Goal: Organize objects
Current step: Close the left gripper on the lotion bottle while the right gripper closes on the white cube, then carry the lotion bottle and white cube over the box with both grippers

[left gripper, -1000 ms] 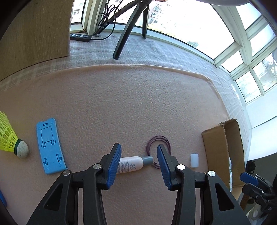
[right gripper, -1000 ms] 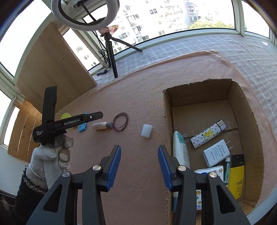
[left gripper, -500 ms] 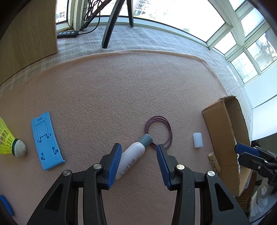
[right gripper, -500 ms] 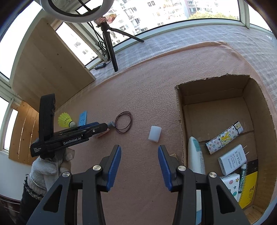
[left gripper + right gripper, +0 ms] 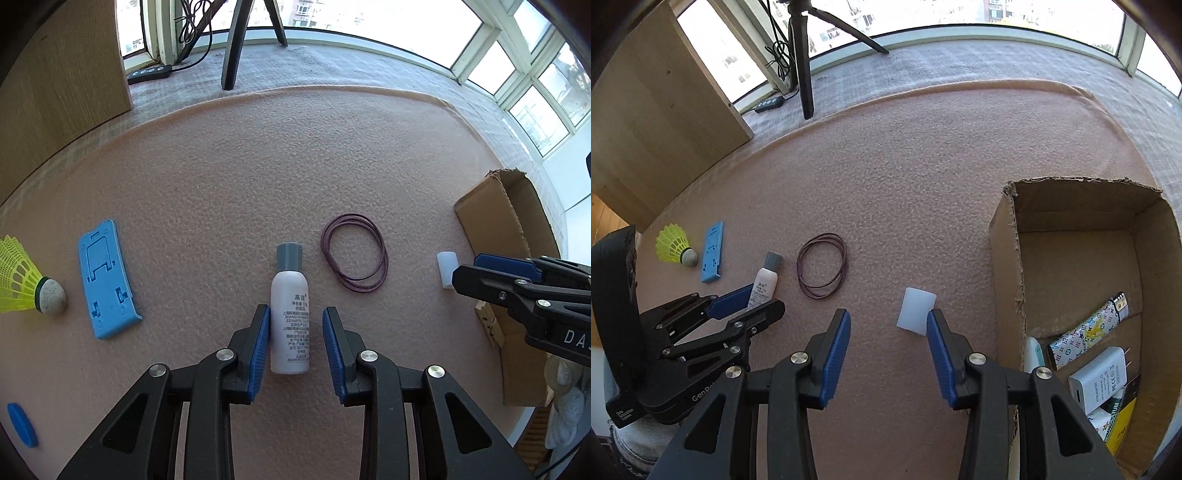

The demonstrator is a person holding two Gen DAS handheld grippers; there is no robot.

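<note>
The left gripper [image 5: 295, 345] stands open astride the bottle [image 5: 291, 317], which lies flat on the mat [image 5: 258, 166] with its grey cap pointing away. The near-side pad looks to touch the bottle's flank or sit just beside it, while the other pad stands a little apart; nothing is gripped yet.

The right gripper [image 5: 888, 350] is wide open and holds nothing. The white cap [image 5: 916, 311] lies just ahead of its outer finger, off centre rather than between the pads.

Risk, as I judge it: the bottle is round and smooth, so an uneven close could roll it toward the far pad or squirt it forward out of the grip. The pads sit on the lower half of the body, so the cap end may droop when lifted.

Just beyond the bottle and to its right lies the rubber band [image 5: 355, 254], close to the grey cap; a forward slip could push the bottle into it. Left of the bottle, apart from it, is the blue stand [image 5: 107, 280], and further left the shuttlecock [image 5: 26, 282].

The box [image 5: 1082, 280], already holding several items, sits well to the bottle's right. The white cap and the right gripper lie between bottle and box, so a carry across could clash with that tool.
</note>
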